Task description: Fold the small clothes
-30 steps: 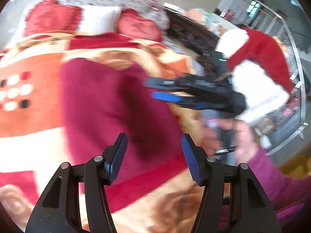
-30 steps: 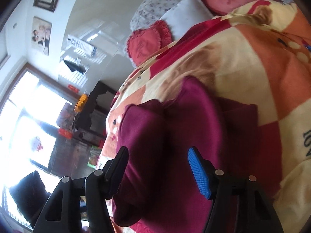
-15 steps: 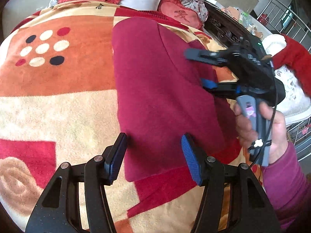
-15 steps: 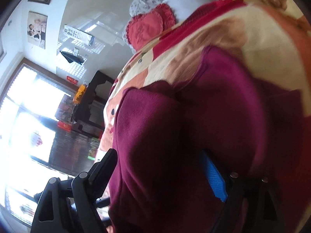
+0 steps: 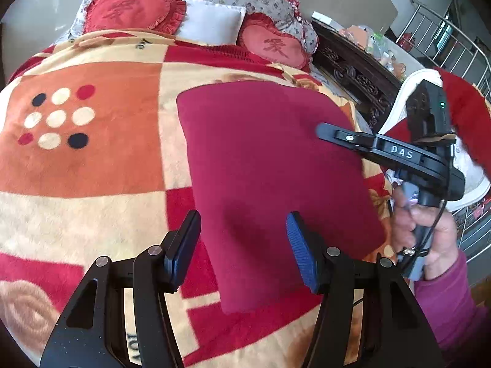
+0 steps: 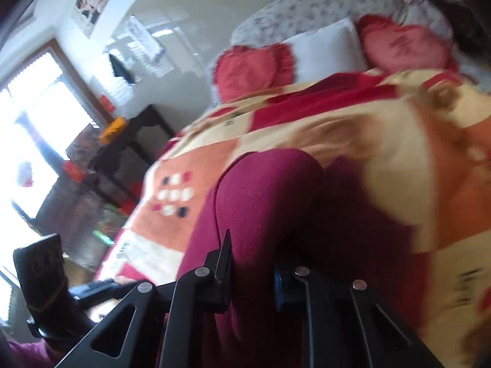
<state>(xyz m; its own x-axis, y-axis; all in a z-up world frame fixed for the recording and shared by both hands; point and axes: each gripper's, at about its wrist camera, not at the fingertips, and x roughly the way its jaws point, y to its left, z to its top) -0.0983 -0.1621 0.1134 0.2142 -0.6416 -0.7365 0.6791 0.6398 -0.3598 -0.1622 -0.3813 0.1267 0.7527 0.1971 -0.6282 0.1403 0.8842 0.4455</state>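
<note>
Maroon garment [image 5: 270, 168] lies folded on the patterned blanket [image 5: 92, 159] of the bed, below the heart-shaped cushions [image 5: 132, 10] and white pillow [image 5: 211, 24]. We hold the left tongs [image 5: 244, 245] released above its near edge, the blue pads [image 5: 299, 254] clear of the cloth. We see the right tongs [image 6: 251, 263] closing on a raised fold of the garment, which bulges up between the fingers at its right edge.

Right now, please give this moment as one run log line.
garment: maroon cloth folded on blanket | left gripper: open above cloth's near edge | right gripper: jaws closing, cloth between them
</note>
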